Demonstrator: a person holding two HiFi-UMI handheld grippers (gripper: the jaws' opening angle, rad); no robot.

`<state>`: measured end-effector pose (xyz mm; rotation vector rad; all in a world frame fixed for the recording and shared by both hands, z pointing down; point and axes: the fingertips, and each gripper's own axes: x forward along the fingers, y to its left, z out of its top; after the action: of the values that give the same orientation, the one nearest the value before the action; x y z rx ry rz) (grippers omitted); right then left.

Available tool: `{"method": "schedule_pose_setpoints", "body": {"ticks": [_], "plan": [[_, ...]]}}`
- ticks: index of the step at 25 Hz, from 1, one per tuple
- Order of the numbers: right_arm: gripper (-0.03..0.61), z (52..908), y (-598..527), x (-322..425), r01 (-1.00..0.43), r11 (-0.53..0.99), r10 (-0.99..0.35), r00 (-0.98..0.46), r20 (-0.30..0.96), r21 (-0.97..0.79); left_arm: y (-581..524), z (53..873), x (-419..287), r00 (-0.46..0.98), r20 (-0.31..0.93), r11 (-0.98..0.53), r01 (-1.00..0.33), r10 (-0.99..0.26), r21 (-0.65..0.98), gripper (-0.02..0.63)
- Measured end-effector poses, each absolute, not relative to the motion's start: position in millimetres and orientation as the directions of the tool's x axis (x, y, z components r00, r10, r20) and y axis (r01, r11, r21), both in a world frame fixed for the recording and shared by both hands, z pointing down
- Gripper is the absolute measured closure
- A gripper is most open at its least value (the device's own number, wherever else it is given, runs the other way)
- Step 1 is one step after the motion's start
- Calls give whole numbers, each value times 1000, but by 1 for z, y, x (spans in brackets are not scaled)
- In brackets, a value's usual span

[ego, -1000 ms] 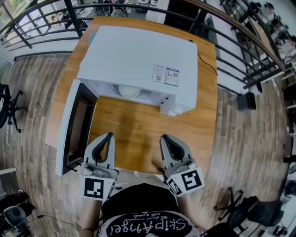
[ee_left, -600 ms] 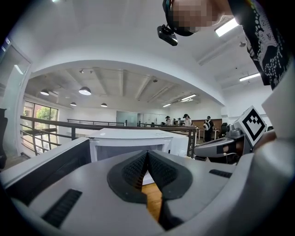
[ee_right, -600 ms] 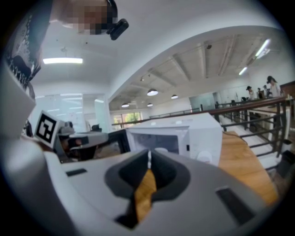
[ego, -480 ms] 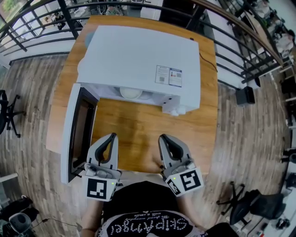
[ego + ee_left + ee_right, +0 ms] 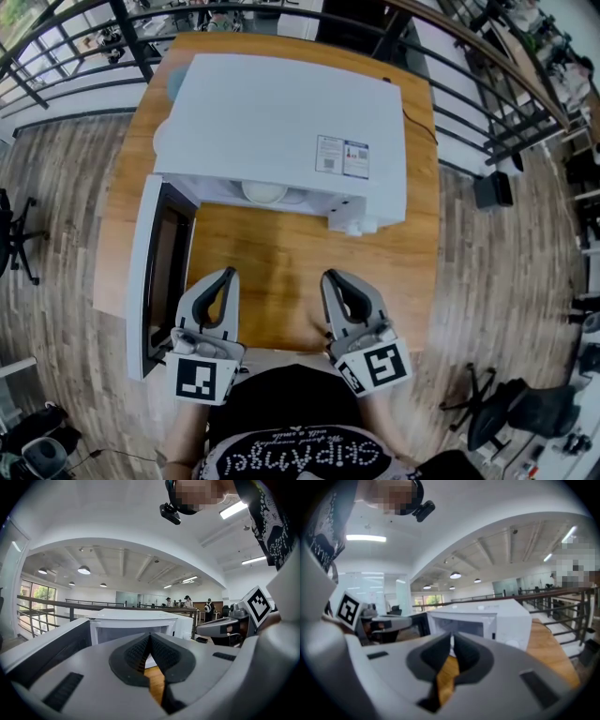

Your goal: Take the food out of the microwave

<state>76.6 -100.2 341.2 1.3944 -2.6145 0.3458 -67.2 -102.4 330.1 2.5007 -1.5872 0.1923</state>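
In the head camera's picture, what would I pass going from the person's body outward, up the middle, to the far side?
Left gripper and right gripper, side by side → wooden table → white bowl in the microwave's mouth → microwave top → black railing.

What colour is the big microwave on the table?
White. The microwave shows best in the head view, seen from above.

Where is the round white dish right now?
In the head view, the round white dish sits inside the open white microwave, just right of its swung-open door, with the wooden table stretching out in front of it.
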Motion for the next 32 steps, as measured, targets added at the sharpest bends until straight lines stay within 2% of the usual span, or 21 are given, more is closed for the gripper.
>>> {"method": "schedule_pose_setpoints", "body": {"ticks": [8,10,12,16,24,32], "plan": [[538,352,-106,67,-825,558,-779,-559,285,-93,-115,345,-74,414,247,-412,-909,-876,63,577],[537,355,-109,63,-820,568,-773,-563,293,-78,-120,349,-72,434,255,-434,-899,-864,59,541],[535,357,-113,59,-815,576,-769,-567,295,-65,-125,351,-71,453,257,-456,-888,-854,49,531],[487,365,-126,53,-804,593,-759,-577,301,-44,-141,357,-67,480,251,-490,-871,-841,24,493],[458,389,-155,37,-784,620,-739,-595,317,-26,-178,382,-77,458,270,-474,-881,-847,6,489],[420,429,-182,31,-774,633,-718,-586,376,1,-196,427,-69,495,340,-529,-849,-800,-9,361]]}}
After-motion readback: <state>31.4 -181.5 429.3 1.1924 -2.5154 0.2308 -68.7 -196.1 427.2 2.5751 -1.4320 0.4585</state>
